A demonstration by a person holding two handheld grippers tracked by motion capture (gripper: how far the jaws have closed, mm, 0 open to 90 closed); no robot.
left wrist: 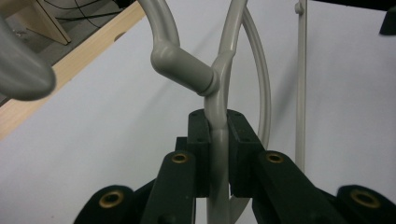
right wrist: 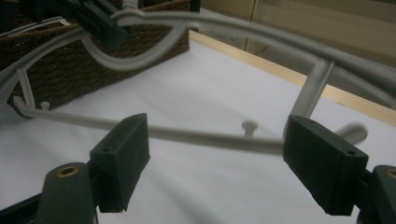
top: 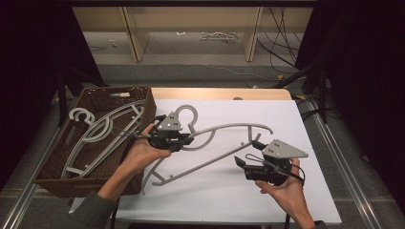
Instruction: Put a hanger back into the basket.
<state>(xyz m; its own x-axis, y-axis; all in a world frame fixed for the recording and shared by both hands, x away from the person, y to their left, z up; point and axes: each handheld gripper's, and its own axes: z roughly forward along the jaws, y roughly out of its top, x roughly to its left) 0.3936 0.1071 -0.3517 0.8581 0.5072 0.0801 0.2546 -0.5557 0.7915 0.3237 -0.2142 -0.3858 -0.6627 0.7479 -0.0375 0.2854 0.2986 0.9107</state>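
Your white table top (top: 229, 191) fills the middle of the high view, with a pale wooden edge along its far side. At its left edge sits the brown wicker basket (top: 119, 95), and inside it lie two grey plastic hangers (top: 102, 133), their hooks toward the basket's far left corner.

A third grey hanger (top: 224, 128) lies across the table just right of the basket, its hook toward the far side and its long arms running from near the basket out toward your right hand.

Your left gripper (top: 184, 139) sits at the hanger's neck, just below the hook. In the left gripper view its jaws are closed tight on the grey stem (left wrist: 219, 154), one pad pressing each side.

Your right gripper (top: 248, 155) is at the hanger's right end. In the right gripper view its jaws stand wide apart, holding nothing, with the thin lower bar (right wrist: 205, 137) running across the gap between them, a small peg (right wrist: 250, 126) standing up from it.
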